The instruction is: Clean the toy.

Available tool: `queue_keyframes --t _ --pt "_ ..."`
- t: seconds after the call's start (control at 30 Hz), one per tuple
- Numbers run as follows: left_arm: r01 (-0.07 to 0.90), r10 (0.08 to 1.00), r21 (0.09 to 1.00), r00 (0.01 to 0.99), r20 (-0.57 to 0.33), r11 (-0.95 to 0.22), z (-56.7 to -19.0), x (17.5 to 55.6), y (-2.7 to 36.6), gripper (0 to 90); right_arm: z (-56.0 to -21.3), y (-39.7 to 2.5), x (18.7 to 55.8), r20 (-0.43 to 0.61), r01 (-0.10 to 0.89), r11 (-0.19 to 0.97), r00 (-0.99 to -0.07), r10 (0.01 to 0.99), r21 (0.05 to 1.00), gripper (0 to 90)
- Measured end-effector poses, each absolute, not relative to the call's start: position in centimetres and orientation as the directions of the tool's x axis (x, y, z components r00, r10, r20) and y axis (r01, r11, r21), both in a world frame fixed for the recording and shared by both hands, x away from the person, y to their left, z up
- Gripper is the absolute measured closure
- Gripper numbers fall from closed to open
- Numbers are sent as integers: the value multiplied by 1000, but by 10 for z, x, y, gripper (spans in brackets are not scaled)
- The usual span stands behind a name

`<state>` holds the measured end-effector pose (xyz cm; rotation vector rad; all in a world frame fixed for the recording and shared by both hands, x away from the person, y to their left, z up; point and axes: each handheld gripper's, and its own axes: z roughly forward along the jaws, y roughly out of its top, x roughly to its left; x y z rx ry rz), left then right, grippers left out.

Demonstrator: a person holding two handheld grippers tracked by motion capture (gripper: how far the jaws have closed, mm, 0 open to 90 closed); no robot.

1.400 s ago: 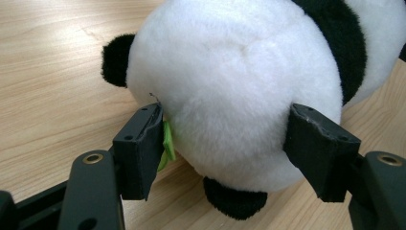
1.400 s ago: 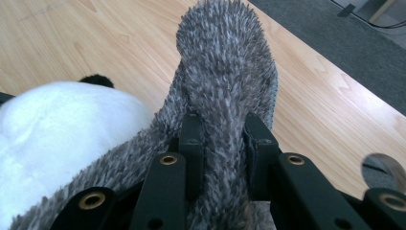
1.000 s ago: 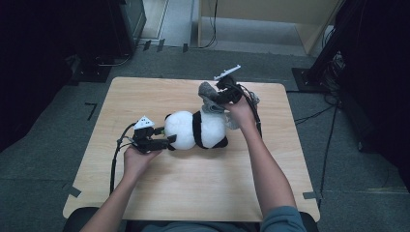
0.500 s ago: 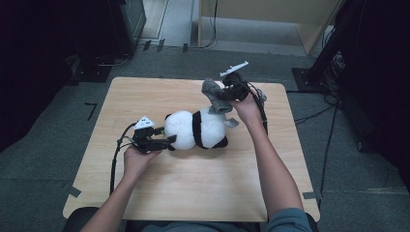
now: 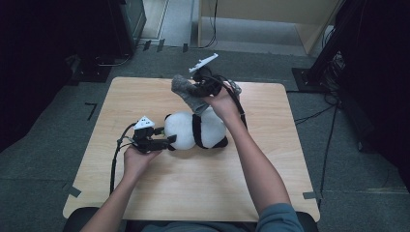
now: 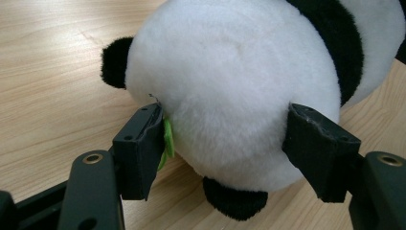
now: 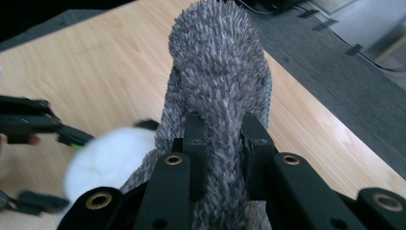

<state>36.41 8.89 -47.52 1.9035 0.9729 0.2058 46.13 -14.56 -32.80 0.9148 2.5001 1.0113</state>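
Panda (image 5: 196,130) is lying on its side at the middle of the table (image 5: 193,193), its long axis running left to right in front of me, head toward my left hand. I am bracing that head with my left gripper (image 5: 162,143), the nearer of my 2 tools. In the left gripper view the 2 jaws are standing wide, 1 on each side of the white head (image 6: 230,96). The left jaw is touching the fur beside a small green tag (image 6: 167,139); the right jaw is pressing the cheek on the other side. I judge this as cradling more than pinching, since the plush is barely dented.

Just beyond the panda, above its body, I am holding a grey sock (image 5: 191,94) up off the table with my right gripper (image 5: 205,89). In the right gripper view the jaws are standing narrow and clamping a fold of the fuzzy fabric (image 7: 220,96), with the toe pointing away from me toward the far edge. The sock's lower end is hanging down near the panda's back; I cannot tell whether it is touching the fur.

The relation that matters: the sock is sitting above and slightly behind the panda's body, while my left gripper is fixing the head end. My guess is that the sock is either going onto or coming off the panda, so the right hand should be working along the left-to-right axis.
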Motion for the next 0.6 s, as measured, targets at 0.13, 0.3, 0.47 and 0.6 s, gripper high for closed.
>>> queue_keyframes --t 0.13,0.3,0.47,0.6 --pt "540 700 811 669 -251 -225 -475 365 89 314 -328 -121 461 -25 427 567 -784 621 705 773" --pt "542 698 811 669 -255 -223 -475 365 89 317 -335 -95 461 -14 408 588 -813 581 698 773" --pt "541 696 811 670 -256 -222 -475 365 89 330 -357 -79 467 11 433 615 -823 568 659 773" --pt "542 697 810 670 -257 -222 -475 365 89 335 -375 -81 472 30 467 625 -815 579 625 771"
